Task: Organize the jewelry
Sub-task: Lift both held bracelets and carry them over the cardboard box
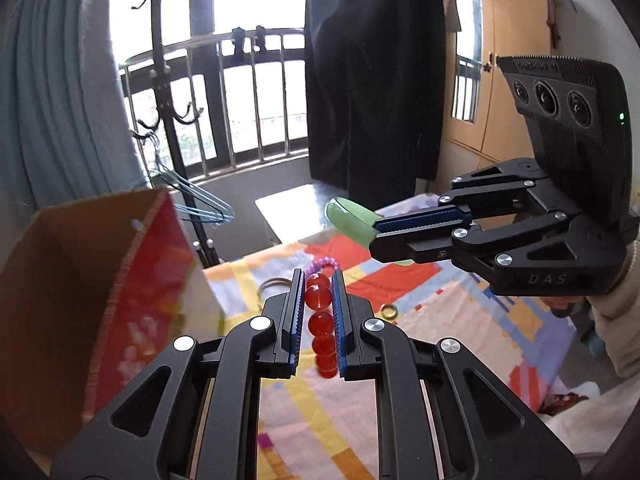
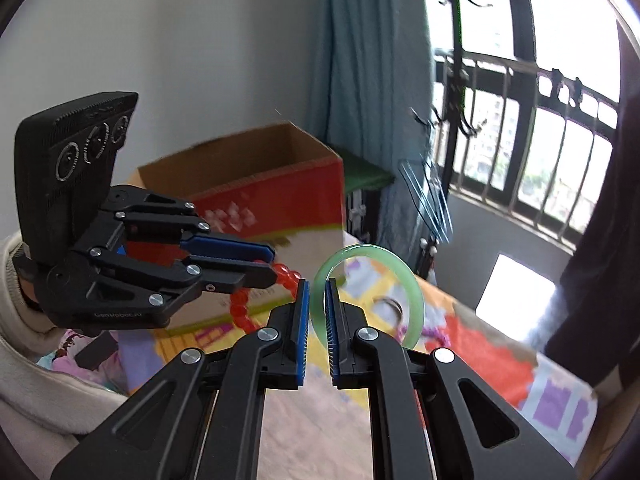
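Left claw [image 1: 316,300] clamped on red bead bracelet [image 1: 322,320], frame centre; limp, beads slick, grip across one bead. Right claw [image 2: 317,312] pinching green bangle [image 2: 404,292] rim, centre; rigid, smooth, likely brittle

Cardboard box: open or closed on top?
Open. The cardboard box shows no lid in the right wrist view, its brown inner walls exposed; contents cannot be seen.

Red bead bracelet [image 1: 320,320] and green bangle [image 2: 408,300] (both clamped, aloft).
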The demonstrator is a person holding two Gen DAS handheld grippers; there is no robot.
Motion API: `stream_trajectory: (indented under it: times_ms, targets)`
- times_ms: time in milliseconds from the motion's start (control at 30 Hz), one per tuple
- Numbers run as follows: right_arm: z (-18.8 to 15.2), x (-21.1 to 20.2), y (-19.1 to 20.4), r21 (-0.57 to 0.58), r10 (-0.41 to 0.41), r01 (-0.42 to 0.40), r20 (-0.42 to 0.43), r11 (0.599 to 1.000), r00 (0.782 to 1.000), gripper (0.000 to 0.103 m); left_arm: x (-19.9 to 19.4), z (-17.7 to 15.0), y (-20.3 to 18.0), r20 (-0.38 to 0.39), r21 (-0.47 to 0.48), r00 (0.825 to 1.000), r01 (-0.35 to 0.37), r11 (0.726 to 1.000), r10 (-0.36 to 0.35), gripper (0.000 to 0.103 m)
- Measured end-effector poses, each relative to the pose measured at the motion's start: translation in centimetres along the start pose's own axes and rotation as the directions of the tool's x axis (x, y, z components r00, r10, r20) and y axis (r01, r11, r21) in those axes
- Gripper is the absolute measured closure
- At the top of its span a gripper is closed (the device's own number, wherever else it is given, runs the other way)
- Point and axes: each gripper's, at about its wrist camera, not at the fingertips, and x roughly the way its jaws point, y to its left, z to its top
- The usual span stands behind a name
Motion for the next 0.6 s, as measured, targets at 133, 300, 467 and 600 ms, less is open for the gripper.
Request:
stream_trajectory:
  times_ms: [133, 300, 467, 600]
  targets:
    - [2.0, -0.1, 1.4, -0.036, 0.027, -0.026, 0.031, 0.999, 0.999, 0.095, -2.5, 0.6, 0.7, 0.035, 0.015, 0.999, -0.016, 1.000, 0.015, 0.091]
    - [4.5, 0.4, 2.8, -0.063, 0.050, -0.046, 0.061, 0.997, 0.997, 0.095, -5.3, 1.2, 2.5, 0.079, -0.026, 0.996, -0.032, 0.999, 0.034, 0.091]
    - [7.3, 0.9, 4.2, -0.103, 0.074, -0.065, 0.085, 0.993, 0.994, 0.095, -7.8, 1.9, 4.0, 0.115, -0.024, 0.991, -0.064, 0.998, 0.067, 0.091]
    - [8.9, 1.6, 5.2, -0.123, 0.095, -0.083, 0.095, 0.989, 0.991, 0.095, -9.9, 2.2, 5.6, 0.129, -0.026, 0.986, -0.107, 0.994, 0.110, 0.091]
